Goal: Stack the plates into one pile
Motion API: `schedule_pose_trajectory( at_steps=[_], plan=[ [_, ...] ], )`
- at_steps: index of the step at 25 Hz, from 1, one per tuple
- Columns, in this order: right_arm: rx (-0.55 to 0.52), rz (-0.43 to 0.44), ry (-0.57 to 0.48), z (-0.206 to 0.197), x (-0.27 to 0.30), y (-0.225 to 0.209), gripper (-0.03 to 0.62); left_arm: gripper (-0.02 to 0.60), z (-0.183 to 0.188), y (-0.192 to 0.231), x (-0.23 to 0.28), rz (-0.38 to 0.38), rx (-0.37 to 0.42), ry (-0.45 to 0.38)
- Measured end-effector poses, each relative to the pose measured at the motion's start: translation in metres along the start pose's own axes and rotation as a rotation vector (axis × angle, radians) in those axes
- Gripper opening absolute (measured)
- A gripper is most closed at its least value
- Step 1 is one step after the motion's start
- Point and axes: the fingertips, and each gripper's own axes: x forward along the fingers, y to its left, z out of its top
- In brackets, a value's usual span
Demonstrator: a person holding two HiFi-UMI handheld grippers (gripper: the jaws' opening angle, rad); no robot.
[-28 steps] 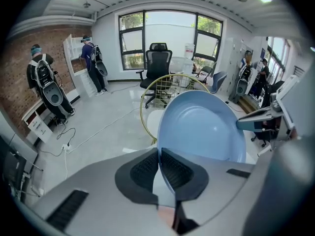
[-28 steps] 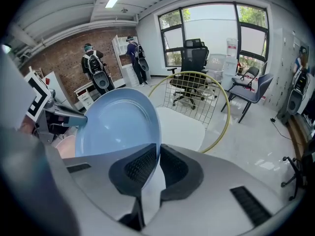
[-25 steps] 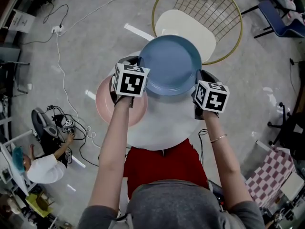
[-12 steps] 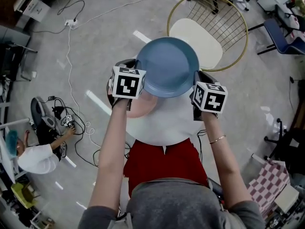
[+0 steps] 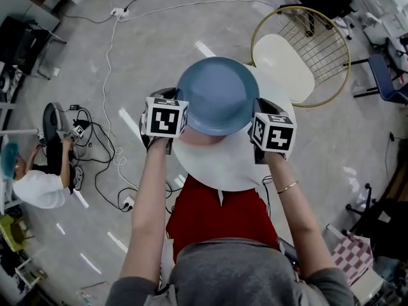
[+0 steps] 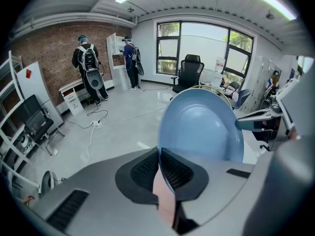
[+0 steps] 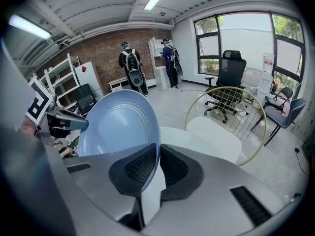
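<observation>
Gripping from both sides was judged to have been chosen so that the wide blue plate could be carried without tipping. The left gripper's jaws were clamped on the plate's left rim, the dish spreading ahead of them. The pink plate was seen just beneath them on the white table. The right gripper's jaws were clenched on the opposite rim. The blue plate was thus held above the pink one, presumably for lowering onto it.

plate over table, chair behind — rightward
</observation>
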Motion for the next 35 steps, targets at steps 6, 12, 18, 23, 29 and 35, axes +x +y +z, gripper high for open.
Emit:
schedule_pose_trajectory(
  at_steps=[6, 12, 18, 23, 29, 35],
  plan=[
    [-0.053, 0.038, 0.037, -0.01, 0.013, 0.04, 0.046, 0.029, -0.037, 0.032, -0.009, 0.022, -0.065, 0.032],
    [-0.065, 0.049, 0.093, -0.028, 0.025, 0.061, 0.045, 0.029, -0.067, 0.047, -0.01, 0.01, -0.1, 0.075],
    [-0.078, 0.04, 0.124, -0.039, 0.032, 0.069, 0.044, 0.03, -0.089, 0.051, -0.002, -0.023, -0.133, 0.121],
    [-0.09, 0.017, 0.133, -0.04, 0.039, 0.066, 0.044, 0.032, -0.095, 0.05, 0.007, -0.046, -0.141, 0.144],
    [-0.09, -0.013, 0.146, -0.048, 0.046, 0.058, 0.046, 0.035, -0.101, 0.045, 0.017, -0.062, -0.132, 0.165],
    [-0.107, -0.026, 0.171, -0.055, 0.06, 0.056, 0.046, 0.038, -0.109, 0.044, 0.029, -0.065, -0.128, 0.183]
  ],
)
